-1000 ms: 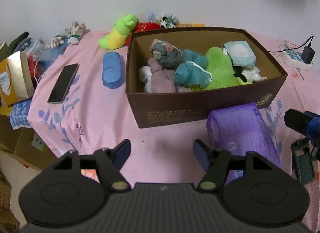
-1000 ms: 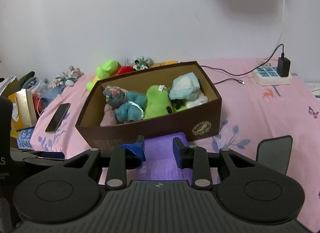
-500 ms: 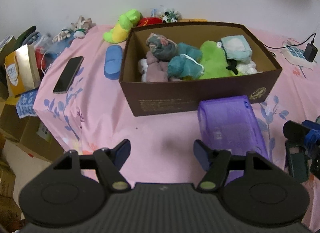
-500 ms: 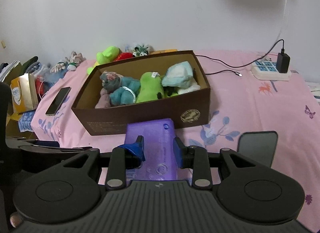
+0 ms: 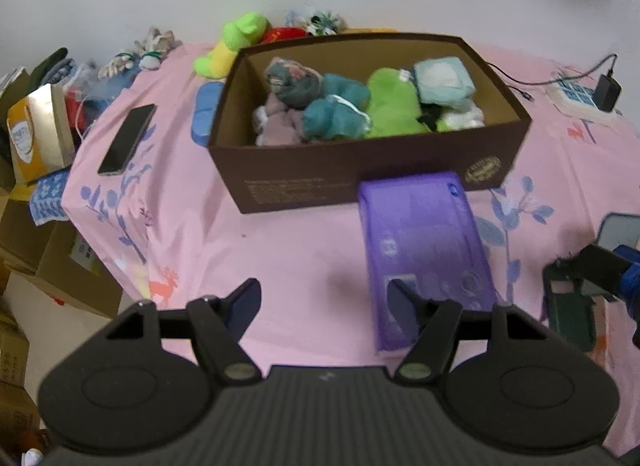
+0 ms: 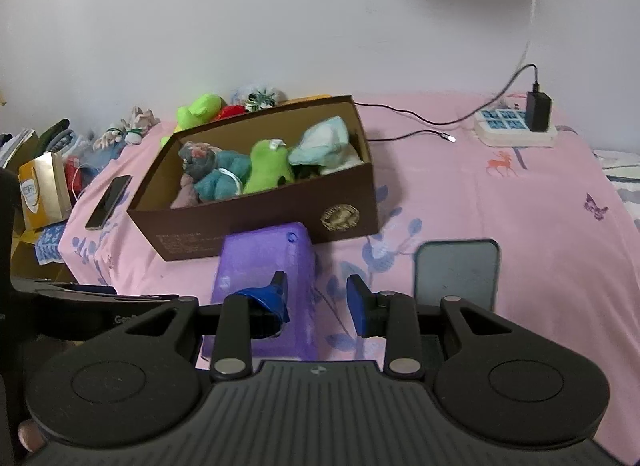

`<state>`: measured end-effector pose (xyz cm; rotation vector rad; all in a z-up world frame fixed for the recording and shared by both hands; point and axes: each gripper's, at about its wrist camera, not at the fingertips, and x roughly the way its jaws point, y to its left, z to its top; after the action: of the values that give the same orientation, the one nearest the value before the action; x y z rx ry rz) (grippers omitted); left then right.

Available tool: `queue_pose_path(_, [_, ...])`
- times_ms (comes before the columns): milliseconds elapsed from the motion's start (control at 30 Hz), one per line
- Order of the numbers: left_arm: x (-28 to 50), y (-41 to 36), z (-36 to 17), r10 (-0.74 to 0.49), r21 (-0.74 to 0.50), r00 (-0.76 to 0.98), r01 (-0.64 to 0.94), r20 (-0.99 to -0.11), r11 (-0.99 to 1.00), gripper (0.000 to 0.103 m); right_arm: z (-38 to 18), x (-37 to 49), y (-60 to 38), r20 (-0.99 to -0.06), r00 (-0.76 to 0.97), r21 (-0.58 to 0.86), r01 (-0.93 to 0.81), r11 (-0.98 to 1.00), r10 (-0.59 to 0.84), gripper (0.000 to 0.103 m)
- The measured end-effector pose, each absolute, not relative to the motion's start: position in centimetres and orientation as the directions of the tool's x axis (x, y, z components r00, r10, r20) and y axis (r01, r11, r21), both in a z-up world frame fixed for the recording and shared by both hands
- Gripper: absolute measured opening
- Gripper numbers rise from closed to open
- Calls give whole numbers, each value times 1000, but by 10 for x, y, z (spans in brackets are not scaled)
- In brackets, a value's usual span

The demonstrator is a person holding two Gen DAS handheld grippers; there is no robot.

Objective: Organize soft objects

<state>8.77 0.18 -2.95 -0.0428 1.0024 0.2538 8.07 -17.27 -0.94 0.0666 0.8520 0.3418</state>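
Between picks: both hand-held grippers, left (image 5: 322,306) and right (image 6: 316,296), spread and empty above purple soft pack (image 6: 266,266). Next: right pinches the pack, lifts it into brown cardboard box (image 6: 256,217).

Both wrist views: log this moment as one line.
left tool: open, empty | right tool: open, empty | purple pack: on bedsheet, against box front | brown box: holds soft toys

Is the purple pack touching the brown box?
Cannot tell. In both wrist views the purple pack's far end overlaps the brown box's front wall, so neither shows contact or a gap.
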Motion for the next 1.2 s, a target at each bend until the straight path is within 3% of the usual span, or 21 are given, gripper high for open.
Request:
queue_pose_path(367, [77,-37,-43,130,57,464,-167,-876,984,70,-28,69,-211,-802,540,194,-164,967,253,15])
queue_pose_path(733, [76,-54,-45,139,64,458,-175,-878,983,70,-29,63,-223,-785,574,171,-160,972,233,16])
queue_pose_path(1200, [73,-23,-37,193,74,465,-263,-864,962,71,-22,66,-193,-763,588,143,-255,956,270,16])
